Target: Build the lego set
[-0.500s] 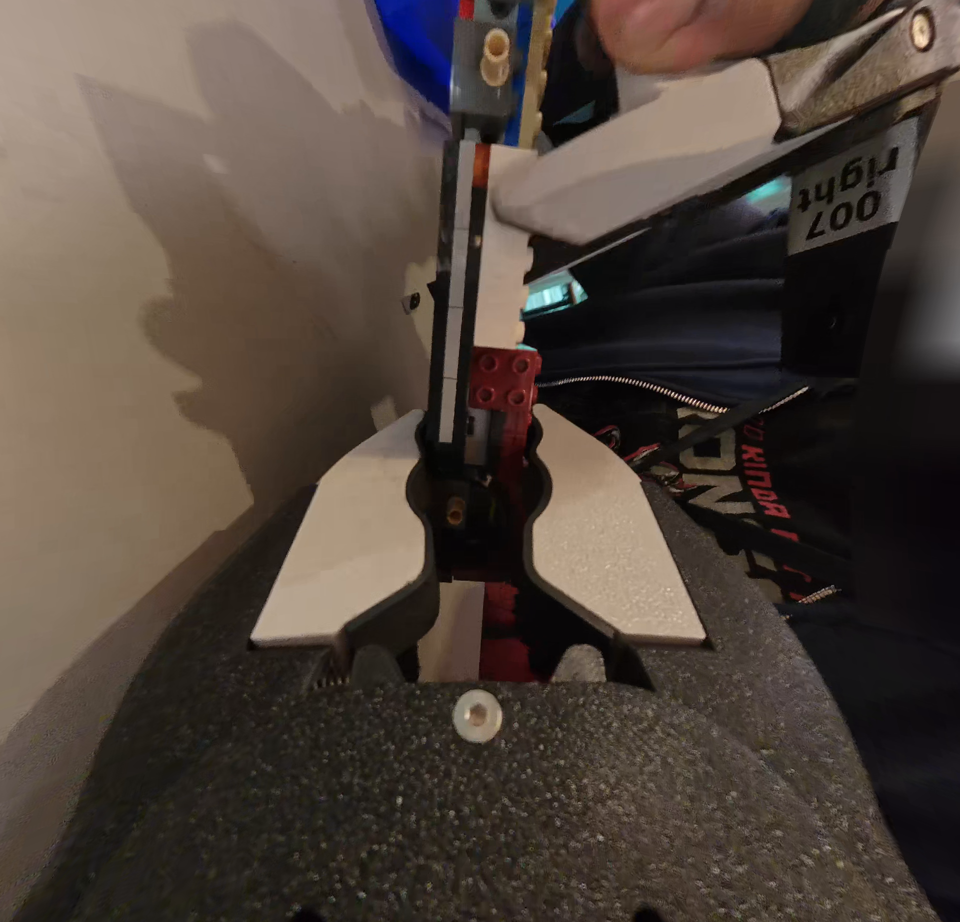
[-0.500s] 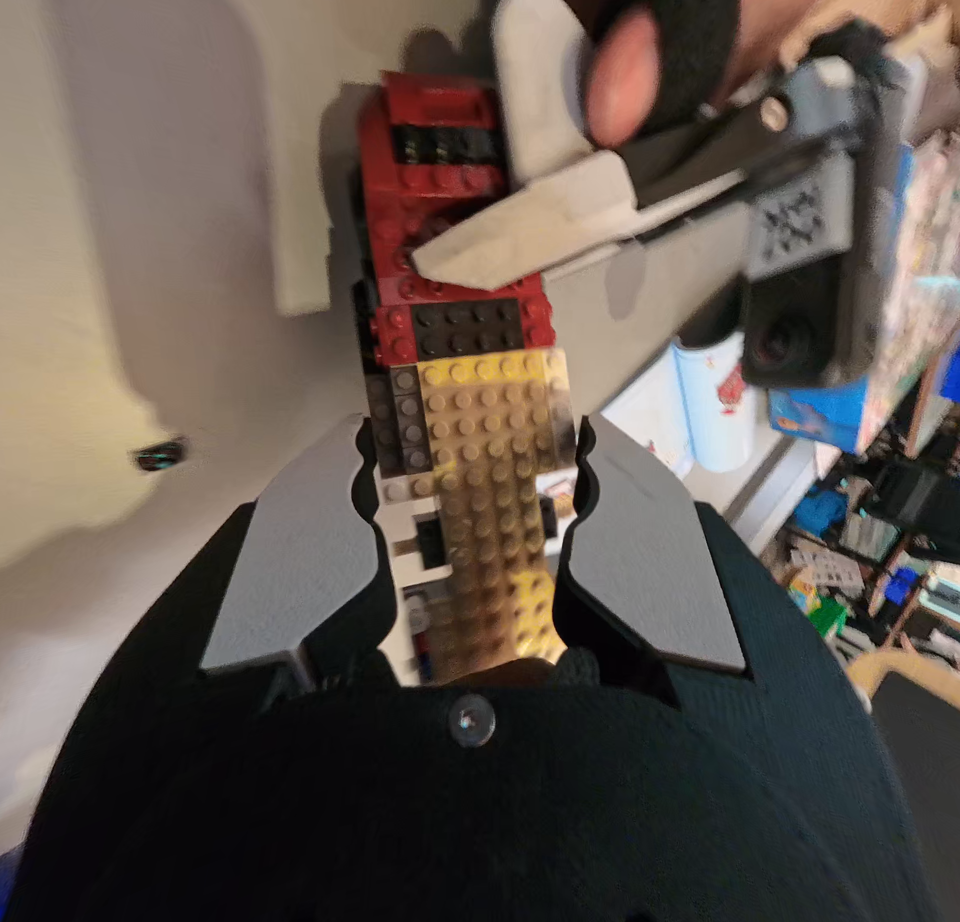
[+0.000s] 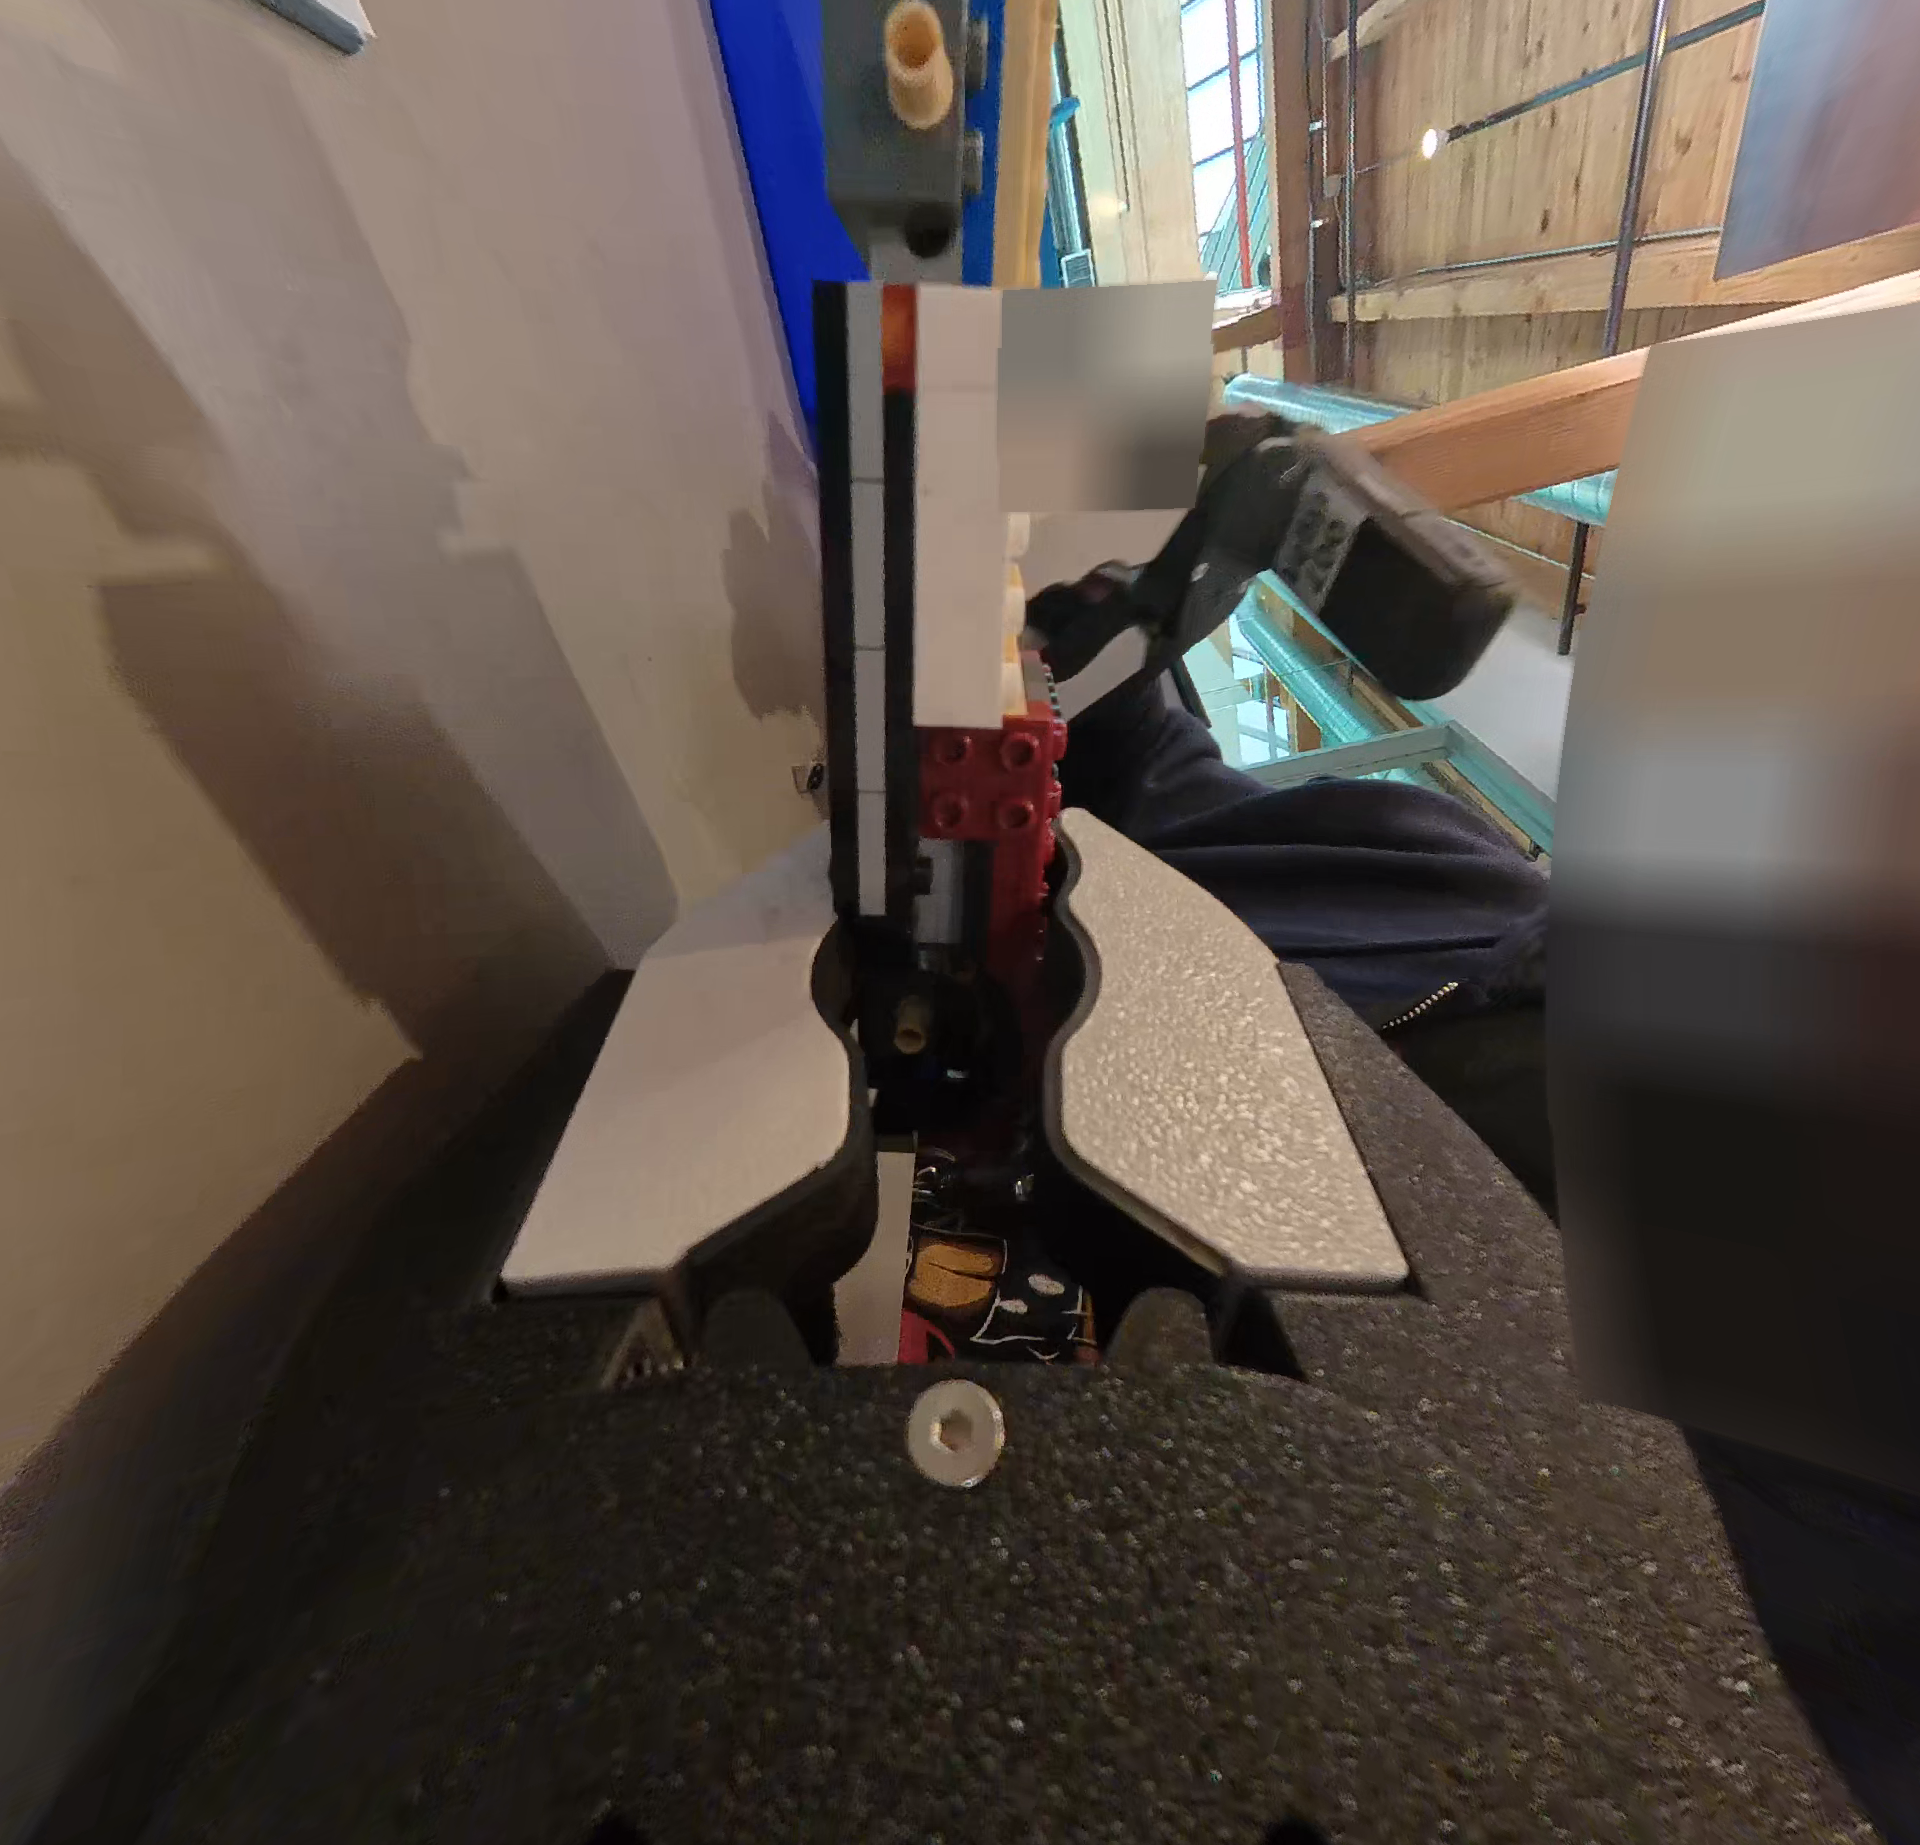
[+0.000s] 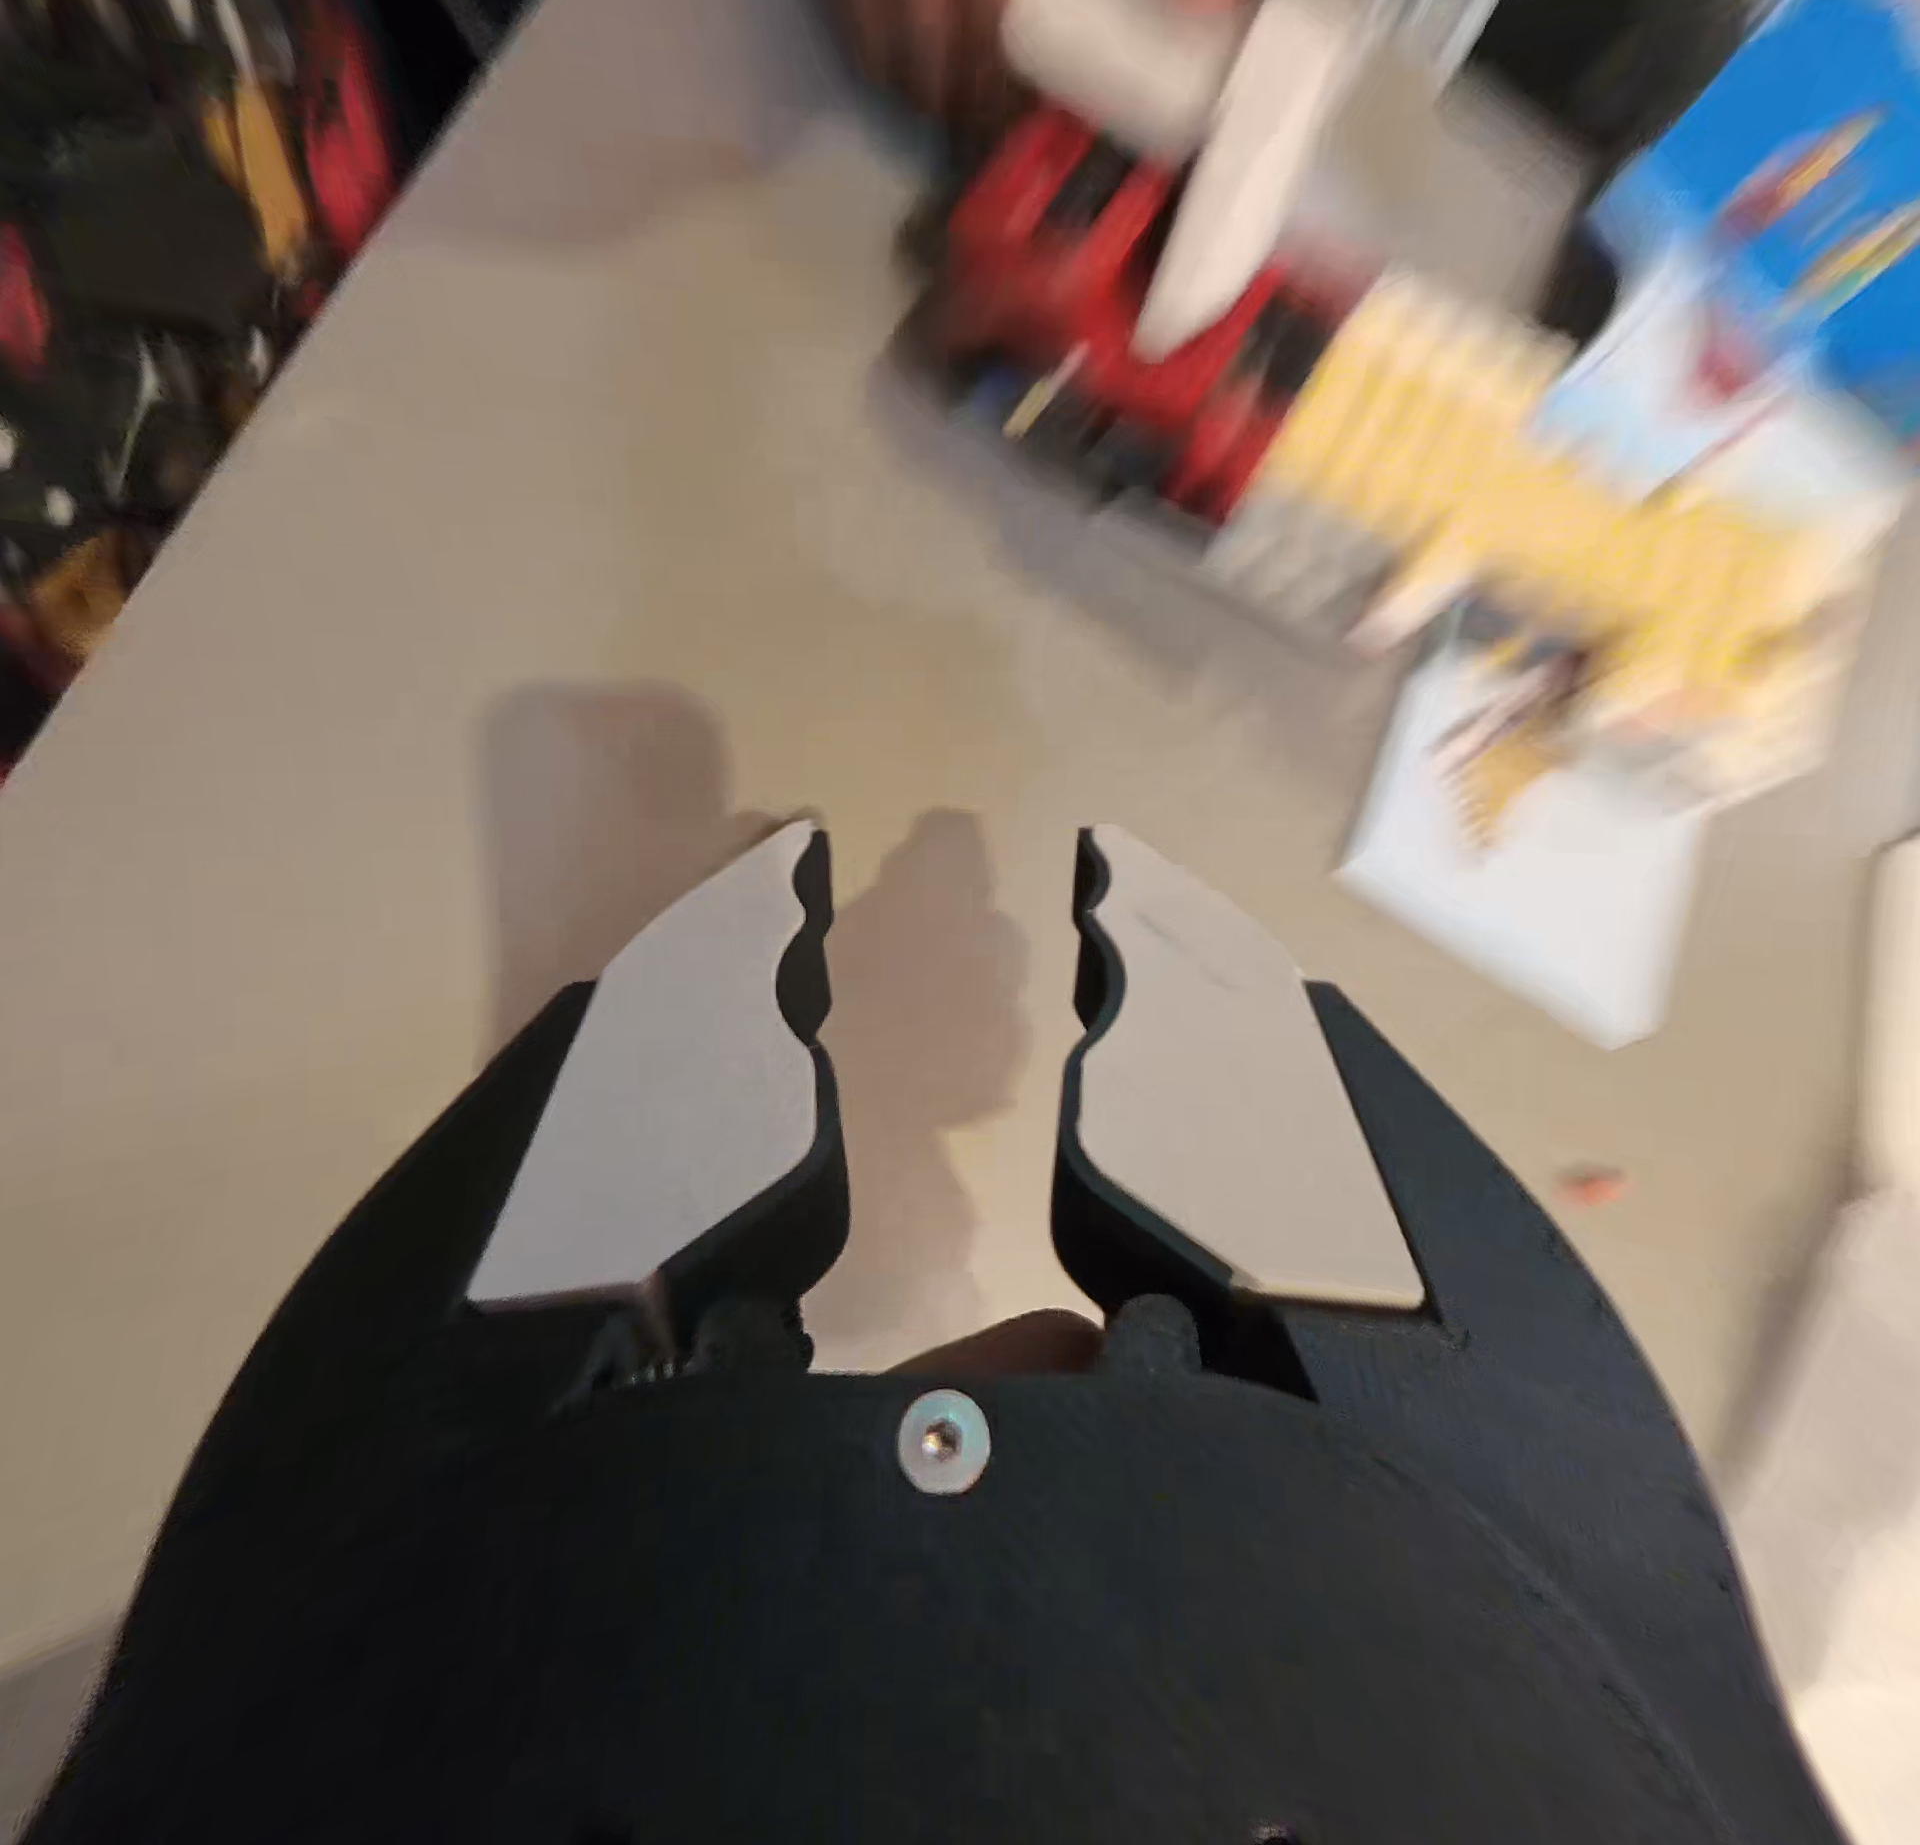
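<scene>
My left gripper is shut on a brick model of black, white, grey and red bricks. Both pads press on its lower end beside a red brick. The model stands up from the jaws, with a grey brick and a tan pin at its far end. My right gripper is open and empty above the beige table. In the right wrist view the model, with its yellow plate, is blurred at the upper right, and a left gripper finger lies on it. The right gripper's body shows blurred behind the model.
A blue box and a white printed booklet lie on the table at the right. The box also shows in the left wrist view. A person's dark sleeve is beside the left gripper. Cluttered items lie past the table's left edge. The gap from one gripper's tips to the other's is roughly 10 cm.
My right gripper has drawn back from the model's yellow plate end and swung over the table. Its jaws are narrower and nothing is between them. My left gripper keeps its hold on the model.
</scene>
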Action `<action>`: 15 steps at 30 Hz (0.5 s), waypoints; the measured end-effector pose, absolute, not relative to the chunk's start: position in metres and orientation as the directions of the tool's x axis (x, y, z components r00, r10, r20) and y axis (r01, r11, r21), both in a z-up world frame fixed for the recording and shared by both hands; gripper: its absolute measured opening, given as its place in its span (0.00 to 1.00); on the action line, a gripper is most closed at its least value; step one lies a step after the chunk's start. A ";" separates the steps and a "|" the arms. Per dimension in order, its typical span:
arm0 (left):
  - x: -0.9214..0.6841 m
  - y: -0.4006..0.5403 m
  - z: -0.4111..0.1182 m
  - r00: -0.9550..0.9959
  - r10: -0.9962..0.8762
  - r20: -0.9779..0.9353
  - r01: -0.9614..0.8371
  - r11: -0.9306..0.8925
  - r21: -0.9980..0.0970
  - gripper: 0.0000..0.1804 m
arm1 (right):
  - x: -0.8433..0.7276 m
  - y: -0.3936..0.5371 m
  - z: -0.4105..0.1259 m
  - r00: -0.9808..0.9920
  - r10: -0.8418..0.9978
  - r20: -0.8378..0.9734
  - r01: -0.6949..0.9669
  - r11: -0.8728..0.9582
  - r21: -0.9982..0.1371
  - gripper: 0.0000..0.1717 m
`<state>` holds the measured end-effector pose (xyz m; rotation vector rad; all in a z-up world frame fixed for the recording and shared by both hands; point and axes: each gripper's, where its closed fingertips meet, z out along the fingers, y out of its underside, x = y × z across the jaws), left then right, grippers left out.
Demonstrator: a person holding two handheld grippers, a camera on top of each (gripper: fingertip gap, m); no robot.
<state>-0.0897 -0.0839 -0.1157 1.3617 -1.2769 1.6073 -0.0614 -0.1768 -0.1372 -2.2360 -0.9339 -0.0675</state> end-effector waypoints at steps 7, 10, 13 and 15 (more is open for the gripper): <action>-0.086 -0.091 -0.117 -0.246 -0.130 0.961 -0.910 -0.310 -0.275 0.18 | -0.070 -0.187 -0.172 0.823 0.528 0.210 0.537 -0.601 -0.592 0.24; -0.088 -0.092 -0.118 -0.242 -0.131 0.961 -0.909 -0.317 -0.272 0.18 | -0.067 -0.179 -0.173 0.846 0.491 0.208 0.505 -0.613 -0.608 0.24; -0.089 -0.091 -0.118 -0.243 -0.143 0.960 -0.904 -0.326 -0.277 0.18 | -0.057 -0.171 -0.173 0.860 0.450 0.239 0.495 -0.624 -0.605 0.22; -0.090 -0.090 -0.119 -0.241 -0.147 0.959 -0.902 -0.332 -0.278 0.18 | -0.053 -0.168 -0.172 0.866 0.431 0.255 0.490 -0.629 -0.603 0.22</action>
